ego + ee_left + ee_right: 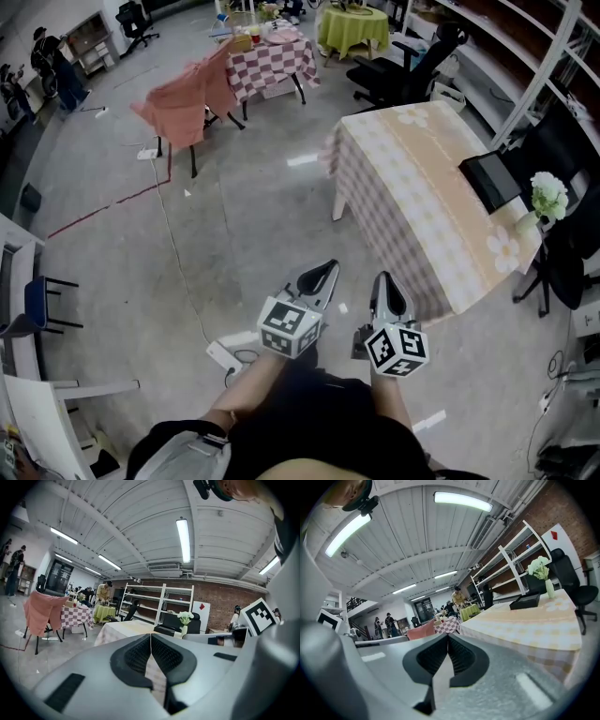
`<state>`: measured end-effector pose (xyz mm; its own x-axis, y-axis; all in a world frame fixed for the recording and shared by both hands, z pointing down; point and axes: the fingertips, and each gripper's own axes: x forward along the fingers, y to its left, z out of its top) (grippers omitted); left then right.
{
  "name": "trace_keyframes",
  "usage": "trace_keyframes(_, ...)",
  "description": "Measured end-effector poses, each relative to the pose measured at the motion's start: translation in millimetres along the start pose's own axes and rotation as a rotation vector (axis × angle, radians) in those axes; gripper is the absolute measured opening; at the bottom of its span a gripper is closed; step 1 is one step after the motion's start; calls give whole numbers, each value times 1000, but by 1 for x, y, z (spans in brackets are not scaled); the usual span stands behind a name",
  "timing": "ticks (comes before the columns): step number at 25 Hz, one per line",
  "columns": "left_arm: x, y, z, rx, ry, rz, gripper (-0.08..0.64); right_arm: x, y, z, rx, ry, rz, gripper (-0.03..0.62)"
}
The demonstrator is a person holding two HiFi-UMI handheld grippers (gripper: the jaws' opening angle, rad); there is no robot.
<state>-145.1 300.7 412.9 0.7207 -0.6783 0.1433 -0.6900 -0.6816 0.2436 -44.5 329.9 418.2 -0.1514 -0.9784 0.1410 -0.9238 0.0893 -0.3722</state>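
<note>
I hold both grippers low in front of me over the grey floor, side by side. My left gripper [323, 274] is shut, its black pads pressed together with nothing between them, as the left gripper view [150, 641] shows. My right gripper [386, 286] is shut and empty too [447, 641]. Nearest ahead is a table with a checked cloth [422, 197] [123, 629] [520, 616], just beyond the right gripper. A black tray [494, 178] [525, 602] and a vase of white flowers [547, 197] [541, 571] stand on its far end.
Black office chairs [398, 70] stand behind the table and shelving [525, 56] runs along the right. Further back are a red-checked table [267, 61], a pink-draped chair [183, 103] and a green-covered table [352, 26]. A cable and power strip [225, 354] lie on the floor by my feet.
</note>
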Motion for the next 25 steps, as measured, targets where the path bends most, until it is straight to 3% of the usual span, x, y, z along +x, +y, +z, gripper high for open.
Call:
trace_keyframes(12,50,44,20,7,13,0,12,60,-25,20,-32,-17,-67,5)
trace_keyframes(25,96,96,39,10,-3,-1,12,126,-38,37,-52,-32,-75,5)
